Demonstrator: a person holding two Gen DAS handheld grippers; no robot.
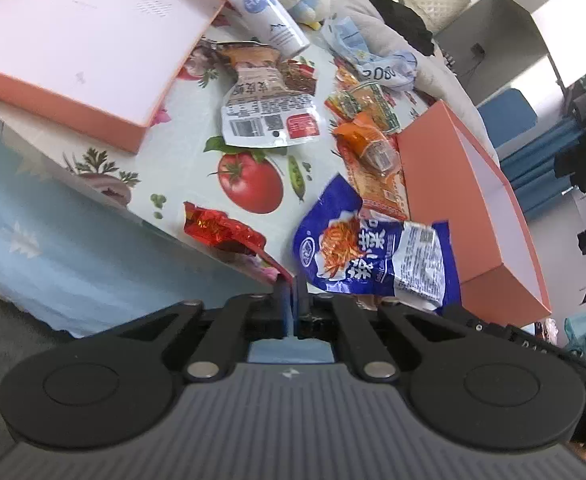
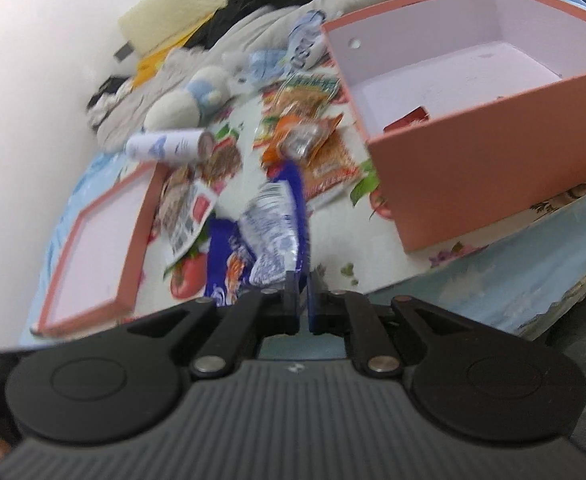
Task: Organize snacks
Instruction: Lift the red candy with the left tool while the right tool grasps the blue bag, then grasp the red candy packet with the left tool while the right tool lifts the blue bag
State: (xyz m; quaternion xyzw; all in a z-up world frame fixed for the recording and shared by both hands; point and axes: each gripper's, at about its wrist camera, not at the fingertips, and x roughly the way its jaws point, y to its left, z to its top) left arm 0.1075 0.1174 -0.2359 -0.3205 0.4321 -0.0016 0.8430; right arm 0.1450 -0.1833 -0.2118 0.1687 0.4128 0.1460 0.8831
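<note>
My left gripper (image 1: 291, 285) is shut on a corner of a crinkled red foil packet (image 1: 221, 230), which hangs over the table's front edge. A blue snack packet (image 1: 357, 252) lies just right of it, against the orange box (image 1: 493, 208). In the blurred right wrist view the blue snack packet (image 2: 269, 232) runs from the table up to my right gripper (image 2: 304, 280). The right jaws stand a narrow slit apart, with the packet's near edge at the slit. The orange box (image 2: 473, 140) sits to the right with a red packet (image 2: 407, 118) inside.
The box lid (image 1: 73, 40) lies upside down at the left of the vegetable-print tablecloth (image 1: 181, 148). A beige packet (image 1: 269, 108), several orange packets (image 1: 369, 144), a white bottle (image 1: 257, 0) and a plush toy (image 2: 189, 100) crowd the far side. Bedding surrounds the table.
</note>
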